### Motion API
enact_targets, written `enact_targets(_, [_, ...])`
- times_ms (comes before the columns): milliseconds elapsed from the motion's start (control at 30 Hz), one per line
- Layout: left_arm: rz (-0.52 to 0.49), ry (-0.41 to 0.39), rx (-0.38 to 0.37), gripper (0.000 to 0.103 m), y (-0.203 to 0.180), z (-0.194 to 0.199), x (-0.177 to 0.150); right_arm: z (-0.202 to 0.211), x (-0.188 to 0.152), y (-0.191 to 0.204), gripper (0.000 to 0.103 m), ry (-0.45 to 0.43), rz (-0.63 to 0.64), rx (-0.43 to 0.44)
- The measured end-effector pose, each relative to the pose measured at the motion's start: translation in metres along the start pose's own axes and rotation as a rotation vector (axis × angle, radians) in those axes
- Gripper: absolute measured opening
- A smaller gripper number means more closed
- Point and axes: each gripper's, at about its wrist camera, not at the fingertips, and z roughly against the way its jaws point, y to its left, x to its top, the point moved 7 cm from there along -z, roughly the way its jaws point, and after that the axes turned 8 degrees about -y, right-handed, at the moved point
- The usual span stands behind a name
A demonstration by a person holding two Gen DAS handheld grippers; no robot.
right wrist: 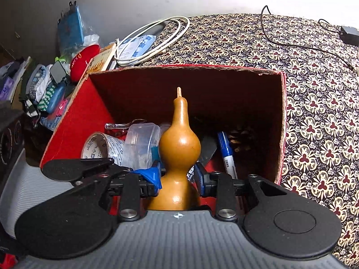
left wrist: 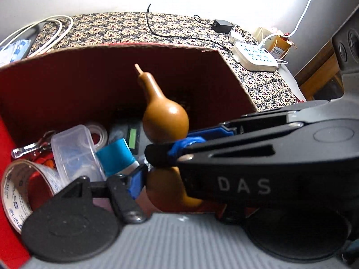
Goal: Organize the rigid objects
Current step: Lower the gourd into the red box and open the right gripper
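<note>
Box: a red cardboard box (right wrist: pixel 74 121) sits open on the patterned table (right wrist: pixel 314 112), its brown inside facing up.
Gourd: a glossy brown gourd (right wrist: pixel 179 145) stands upright over the box, stem up, lower bulb hanging in the near part of the opening; whether its base touches anything below is hidden.
Right gripper: the right gripper (right wrist: pixel 178 179) has its blue-padded fingers (right wrist: pixel 152 177) clamped on the gourd's narrow waist, one from each side.
Left gripper: in the left wrist view, the left gripper (left wrist: pixel 143 179) shows one blue-padded finger (left wrist: pixel 135 183) just beside the gourd's lower bulb (left wrist: pixel 166 190); the other finger is hidden behind the right gripper's arm, so I cannot tell whether these fingers are apart or pressing on anything.
Already in the box: a roll of printed tape (right wrist: pixel 103 148), a clear plastic container (right wrist: pixel 141 143), a clear clip (right wrist: pixel 119 125), a blue marker (right wrist: pixel 226 152), a pine cone (right wrist: pixel 240 139) in the far corner, and in the left view a blue-topped item (left wrist: pixel 116 157) and a small device with a green screen (left wrist: pixel 132 137).
Done so far: most loose hard items appear gathered inside.
Left to do: the gourd needs lowering and releasing; a gap near the marker looks the likeliest spot.
Not boxed: a white cable coil (right wrist: pixel 157 42), a black adapter (right wrist: pixel 350 33) and a white power strip (left wrist: pixel 255 56) lie on the table.
</note>
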Motion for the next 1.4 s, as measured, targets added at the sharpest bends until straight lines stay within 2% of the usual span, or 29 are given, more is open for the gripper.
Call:
enact_targets(133, [-0.026,0.008,0.013,0.056,-0.002,-0.001,-0.001,0.001,0.001,0.002,0.015,0.002,0.009,-0.023])
enact_targets(300, [-0.013,0.006,0.003,0.062,0.000,-0.001,0.001,0.007,0.001,-0.003,0.014,-0.050,-0.043,-0.014])
enact_targets(533, [-0.056,0.008,0.053,0.065,-0.005,-0.002,0.001,0.015,0.003,-0.005,0.014,-0.117,-0.105,-0.015])
enact_targets(800, [-0.099,-0.008,0.149,0.068,-0.007,0.002,0.001,0.033,0.005,-0.008,0.015,-0.188,-0.150,-0.022])
enact_targets(1000, [-0.129,-0.055,0.255,0.068,-0.006,0.018,0.004,0.046,-0.001,-0.009,0.015,-0.227,-0.175,-0.011])
enact_targets(1400, [-0.122,-0.105,0.383,0.069,-0.010,0.053,-0.001,0.082,-0.011,-0.008,0.015,-0.301,-0.199,0.004])
